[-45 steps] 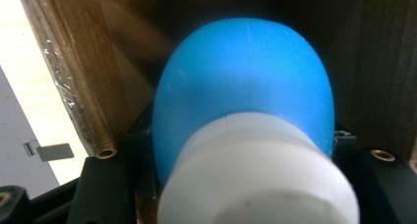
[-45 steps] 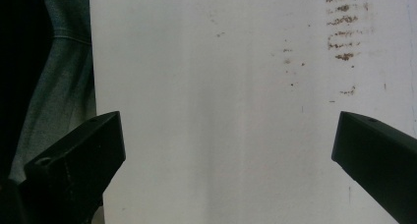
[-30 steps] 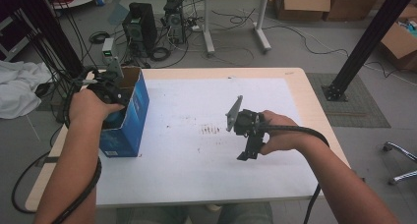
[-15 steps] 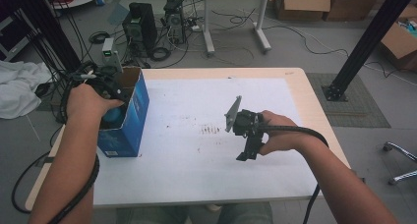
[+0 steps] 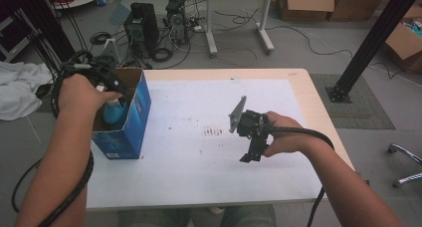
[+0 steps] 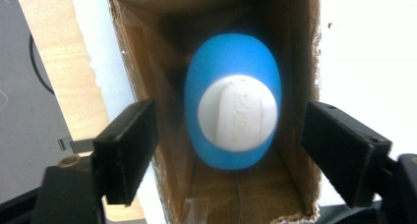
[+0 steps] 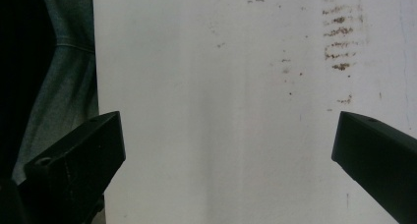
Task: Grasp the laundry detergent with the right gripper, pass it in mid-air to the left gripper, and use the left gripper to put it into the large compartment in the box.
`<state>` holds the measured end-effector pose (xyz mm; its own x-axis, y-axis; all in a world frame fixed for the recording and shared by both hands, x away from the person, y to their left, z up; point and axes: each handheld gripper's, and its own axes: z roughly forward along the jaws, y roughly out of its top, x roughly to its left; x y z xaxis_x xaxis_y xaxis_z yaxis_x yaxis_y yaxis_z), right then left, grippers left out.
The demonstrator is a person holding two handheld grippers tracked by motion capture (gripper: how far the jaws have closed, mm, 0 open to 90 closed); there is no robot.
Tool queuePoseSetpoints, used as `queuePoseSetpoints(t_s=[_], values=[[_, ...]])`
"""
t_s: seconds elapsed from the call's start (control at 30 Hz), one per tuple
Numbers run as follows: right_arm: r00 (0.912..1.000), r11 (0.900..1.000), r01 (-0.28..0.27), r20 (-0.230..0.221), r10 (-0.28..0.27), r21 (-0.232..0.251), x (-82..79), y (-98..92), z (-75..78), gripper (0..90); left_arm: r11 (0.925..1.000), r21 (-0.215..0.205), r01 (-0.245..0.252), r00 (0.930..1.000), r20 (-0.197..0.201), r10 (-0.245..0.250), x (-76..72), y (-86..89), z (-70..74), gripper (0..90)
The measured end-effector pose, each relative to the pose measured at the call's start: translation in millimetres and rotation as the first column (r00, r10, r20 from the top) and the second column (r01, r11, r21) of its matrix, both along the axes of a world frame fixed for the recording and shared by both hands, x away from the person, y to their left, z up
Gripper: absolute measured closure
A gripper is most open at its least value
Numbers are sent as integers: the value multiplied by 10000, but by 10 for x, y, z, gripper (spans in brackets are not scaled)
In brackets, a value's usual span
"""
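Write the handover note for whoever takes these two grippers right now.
Left gripper: above the open blue carton, jaws just opened, clear of the blue bottle.
Right gripper: open, nothing between the jaws, over the white table cover.
Bottle: upright inside the carton, white cap facing up.
Done: bottle is in the carton and released.
Left: lift the left gripper clear; carton top is not closed.

White table cover w/ brown stains; PC towers behind.
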<state>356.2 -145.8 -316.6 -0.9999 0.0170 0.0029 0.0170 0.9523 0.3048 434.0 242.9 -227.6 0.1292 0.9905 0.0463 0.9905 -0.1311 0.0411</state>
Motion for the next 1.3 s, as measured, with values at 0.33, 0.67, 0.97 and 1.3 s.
queuePoseSetpoints(t_s=[0.33, 0.67, 0.97, 1.3], values=[[10000, 10000, -45, 12, 45, -69, -12, 20, 1, 0, 9994, 100, 324, 9992, 224, -327, -18, -25, 277, 164], [10000, 10000, -11, -6, 11, -19, -22, 8, -6, 0, 9973, 88, 733, 9961, 479, -736, -53, -81, 485, 124], [10000, 10000, 21, 13, -21, -8, -23, 4, 7, 0, 9923, -17, 1240, 9909, 540, -1237, -58, -193, 579, 71], [9999, 9999, 147, -10, -147, -17, -23, -38, 20, 0, 9742, -253, 2243, 9733, 552, -2227, -51, -400, 641, 4]])
